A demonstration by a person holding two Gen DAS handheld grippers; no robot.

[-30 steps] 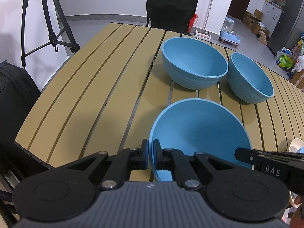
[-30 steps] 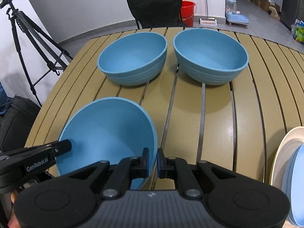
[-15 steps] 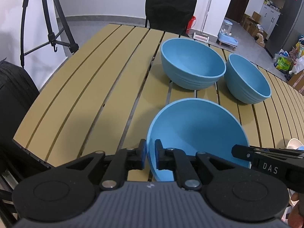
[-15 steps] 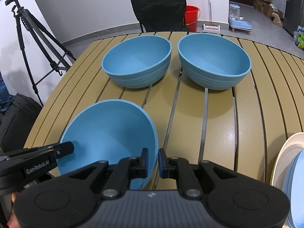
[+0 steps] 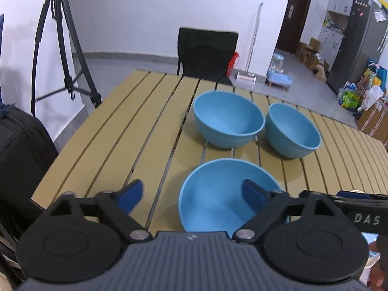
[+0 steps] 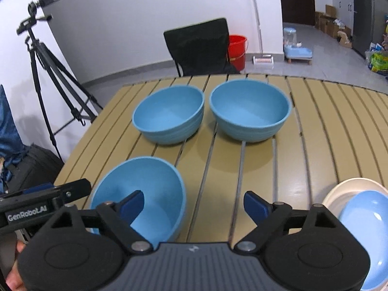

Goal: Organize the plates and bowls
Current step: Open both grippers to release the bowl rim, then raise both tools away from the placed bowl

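Both grippers are spread wide and hold nothing: our left gripper [image 5: 191,195] has one blue fingertip over the bare slats and the other over the hollow of the nearest round blue bowl [image 5: 228,194], while our right gripper [image 6: 194,205] straddles that same bowl's right rim [image 6: 138,194], one fingertip inside the hollow and one above the table. This bowl sits upright near the front edge, its opening facing up; being round, it has no long axis that we can name.

We count three blue bowls. The two others, the far left bowl [image 6: 168,117] and the far right bowl [image 6: 249,110], stand upright side by side farther back, close together, though we cannot tell whether they touch. At the right edge we see one cream round plate [image 6: 339,191] with one shallow blue dish [image 6: 363,220] resting tilted in it.

All rest on the tan slatted table [image 5: 121,126], its slats running away from us. Beyond it stand a black folding chair [image 6: 198,46], a red bucket [image 6: 236,48] and a black camera tripod [image 6: 43,60] against a white wall; a dark bag [image 5: 19,150] lies at the left.
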